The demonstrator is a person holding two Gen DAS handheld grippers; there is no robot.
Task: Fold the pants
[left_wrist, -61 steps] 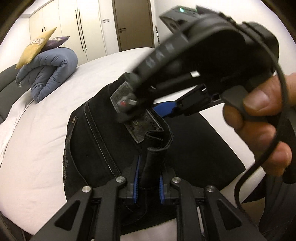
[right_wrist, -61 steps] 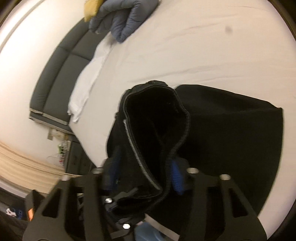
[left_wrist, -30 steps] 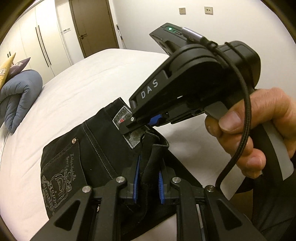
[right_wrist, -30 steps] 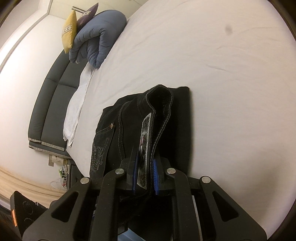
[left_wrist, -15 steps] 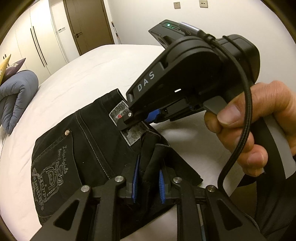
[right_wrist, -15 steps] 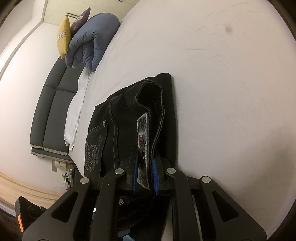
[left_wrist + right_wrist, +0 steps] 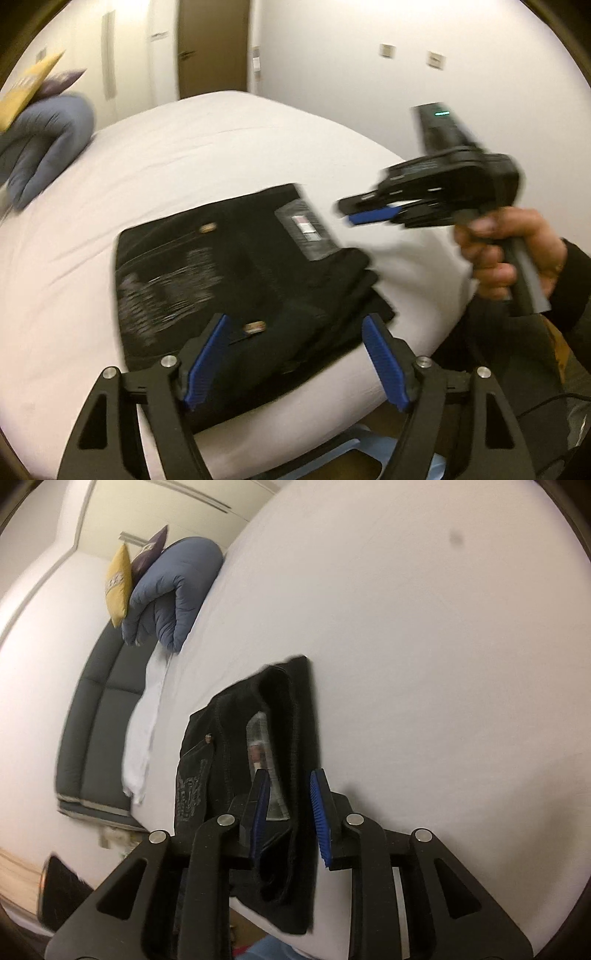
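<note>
**Pants folded, both tongs let go**

The black pants (image 7: 236,280) lie as a compact folded rectangle near the edge of the white bed (image 7: 207,147), waistband patch facing up. The left tongs (image 7: 295,354) stand wide apart above the near edge, holding nothing. The right tongs (image 7: 288,812) are parted too, straddling the waistband edge without pinching it; cloth sits between the pads but looks free. The fold appears finished, so the step in hand is release. Next calls for drawing both tongs clear without snagging the layers. In the left view, the bundle's long axis runs left to right, waistband toward the right.
</note>
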